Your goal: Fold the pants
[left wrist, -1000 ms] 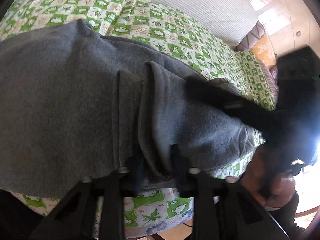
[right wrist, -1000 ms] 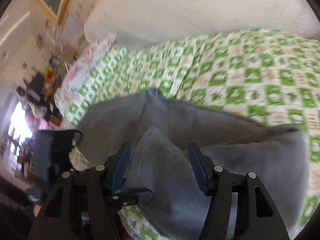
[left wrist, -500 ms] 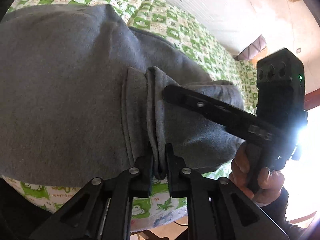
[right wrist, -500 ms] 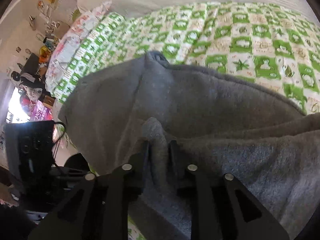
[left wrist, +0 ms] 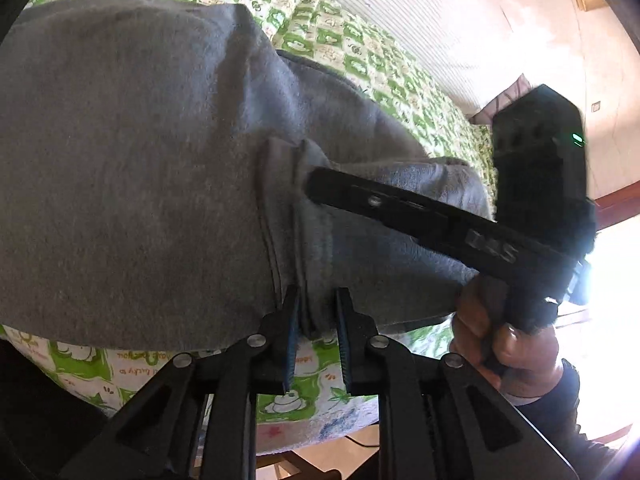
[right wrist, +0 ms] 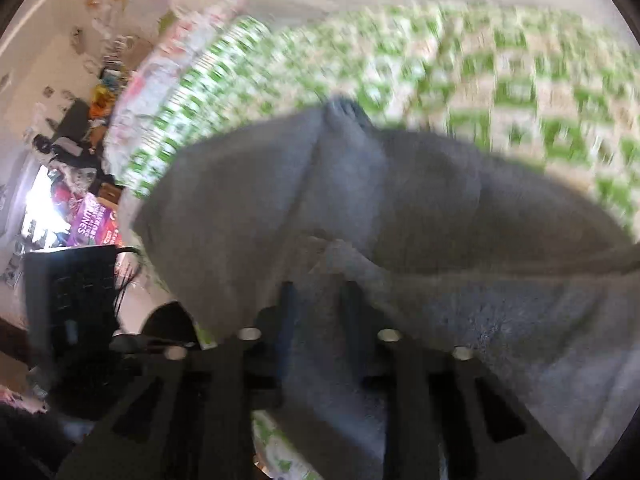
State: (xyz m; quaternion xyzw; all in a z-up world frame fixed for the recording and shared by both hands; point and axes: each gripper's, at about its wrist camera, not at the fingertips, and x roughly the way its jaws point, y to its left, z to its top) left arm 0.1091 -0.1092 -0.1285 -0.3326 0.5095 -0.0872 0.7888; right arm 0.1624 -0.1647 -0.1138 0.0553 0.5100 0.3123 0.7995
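On the green-checked bed cover [left wrist: 352,60], grey pants [left wrist: 132,168] held at one near edge by both tools.

Left gripper [left wrist: 314,320] pinches a doubled fabric ridge at the near hem, jaws narrowly apart around it; right gripper [right wrist: 316,312] seems clamped on a fold too, though blur hides the contact; the pants stretch away from both; pillows [left wrist: 508,92] lie well clear at the far end.

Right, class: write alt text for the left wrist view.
The left gripper pinches a fold of grey pants lying on a green-checked bedspread. From the right, the right gripper, held in a hand, reaches onto the same fabric.
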